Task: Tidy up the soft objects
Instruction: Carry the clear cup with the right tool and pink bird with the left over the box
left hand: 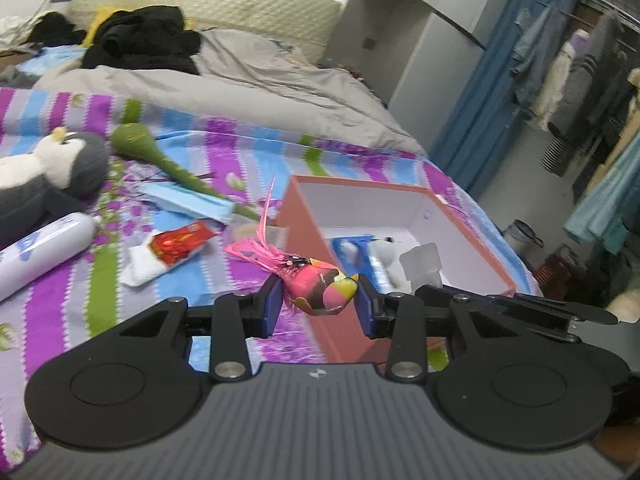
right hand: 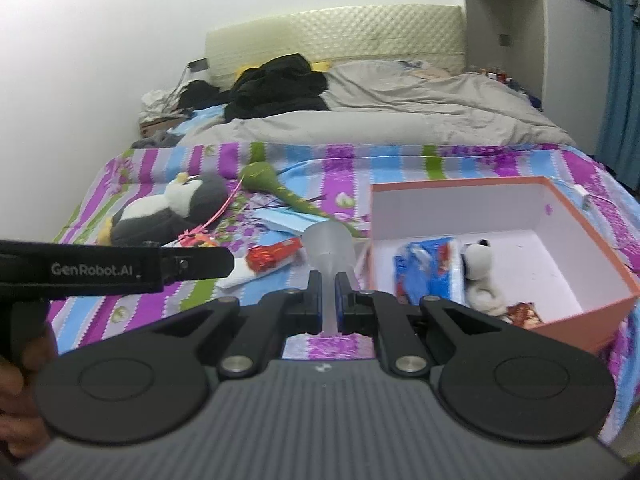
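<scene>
Across the bed (right hand: 400,168), a sheet striped in purple, blue, green and grey is lying flat at the near end, while a rumpled grey duvet (right hand: 400,112) and a heap of black clothing (right hand: 280,84) are crowding the quilted cream headboard (right hand: 340,36). On the sheet's right side a square cardboard box (right hand: 592,300), salmon outside and white inside, is sitting open; inside it a crinkly blue packet (right hand: 424,268), a small fluffy white toy (right hand: 480,276) and a red foil wrapper (right hand: 520,314) are lying together. Left of the box, a plush grey-and-white penguin (right hand: 172,212) is lolling on its side, a long tapering green felt piece (right hand: 276,188) is stretching past it, a white cylindrical bottle (left hand: 40,252) is lying close by, and a shiny red packet (right hand: 272,258) is resting on a white cloth.

Above the box's near corner, the left gripper (left hand: 318,300) is holding a small pink bird (left hand: 320,286) with a smooth painted body, a yellow head and wispy pink tail feathers, its fingers (left hand: 270,304) standing part open and pressing the bird's two sides. Just left of the box, the right gripper (right hand: 329,300) is pinching the thin flat lower part of a frosted translucent plastic cup-shaped piece (right hand: 330,248), its fingers (right hand: 316,300) nearly touching each other.
</scene>
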A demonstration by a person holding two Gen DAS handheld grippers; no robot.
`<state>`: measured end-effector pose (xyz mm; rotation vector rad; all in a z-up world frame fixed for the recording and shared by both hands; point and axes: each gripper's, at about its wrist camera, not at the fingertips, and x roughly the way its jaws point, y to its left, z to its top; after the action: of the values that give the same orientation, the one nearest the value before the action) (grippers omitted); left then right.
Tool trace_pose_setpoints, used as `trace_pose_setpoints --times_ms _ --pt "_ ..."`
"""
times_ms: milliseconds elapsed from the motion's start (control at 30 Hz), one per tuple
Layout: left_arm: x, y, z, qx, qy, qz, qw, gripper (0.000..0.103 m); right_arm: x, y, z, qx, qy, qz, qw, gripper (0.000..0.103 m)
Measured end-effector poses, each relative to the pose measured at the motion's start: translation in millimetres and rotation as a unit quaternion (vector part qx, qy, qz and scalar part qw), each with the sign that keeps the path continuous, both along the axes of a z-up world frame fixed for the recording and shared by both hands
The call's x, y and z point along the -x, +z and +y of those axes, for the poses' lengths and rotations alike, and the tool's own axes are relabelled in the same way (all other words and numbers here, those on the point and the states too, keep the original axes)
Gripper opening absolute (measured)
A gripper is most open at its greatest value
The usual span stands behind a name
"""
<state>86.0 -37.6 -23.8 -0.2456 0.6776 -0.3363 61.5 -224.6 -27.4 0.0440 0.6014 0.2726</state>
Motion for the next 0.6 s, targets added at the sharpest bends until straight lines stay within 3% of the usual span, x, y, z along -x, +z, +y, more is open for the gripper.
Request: trace_pose_setpoints --times_ms 333,600 --pt "-20 -3 -53 0.0 -0.055 0.007 0.9985 0.044 2 -1 -42 -0.005 -0.044 0.007 0.999 0.01" --pt "-60 -11 -89 -0.009 -0.078 0.022 0.9967 0.044 -22 -13 -74 -0.013 -0.066 0.032 0.997 0.01"
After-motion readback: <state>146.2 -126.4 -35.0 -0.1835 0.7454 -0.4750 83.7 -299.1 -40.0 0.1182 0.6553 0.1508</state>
